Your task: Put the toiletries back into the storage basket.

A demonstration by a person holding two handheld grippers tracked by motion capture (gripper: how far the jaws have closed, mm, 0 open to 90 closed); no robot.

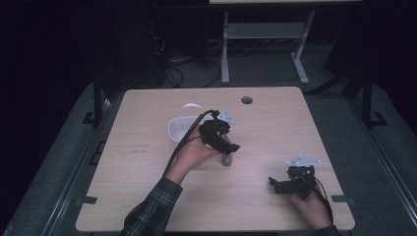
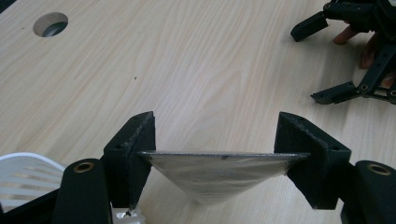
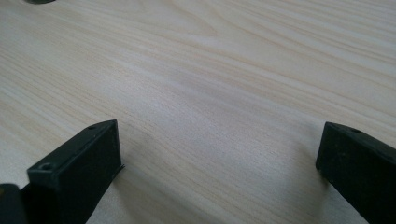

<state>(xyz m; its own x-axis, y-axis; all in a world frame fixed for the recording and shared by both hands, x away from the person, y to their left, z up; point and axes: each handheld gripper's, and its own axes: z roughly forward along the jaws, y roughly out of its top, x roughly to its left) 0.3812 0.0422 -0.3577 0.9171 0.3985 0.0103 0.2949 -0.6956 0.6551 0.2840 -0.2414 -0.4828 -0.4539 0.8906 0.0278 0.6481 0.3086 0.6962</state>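
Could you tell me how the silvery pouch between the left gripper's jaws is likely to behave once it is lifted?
The silvery pouch tapers from a wide flat top edge to a narrow base, so it probably tips easily. It looks like thin foil, likely light and prone to crumpling. In the left gripper, its smooth skin may slip.

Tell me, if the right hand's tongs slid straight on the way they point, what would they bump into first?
Probably nothing soon: the right tongs stand open, facing bare wooden table. The way looks free as far as the right gripper view shows.
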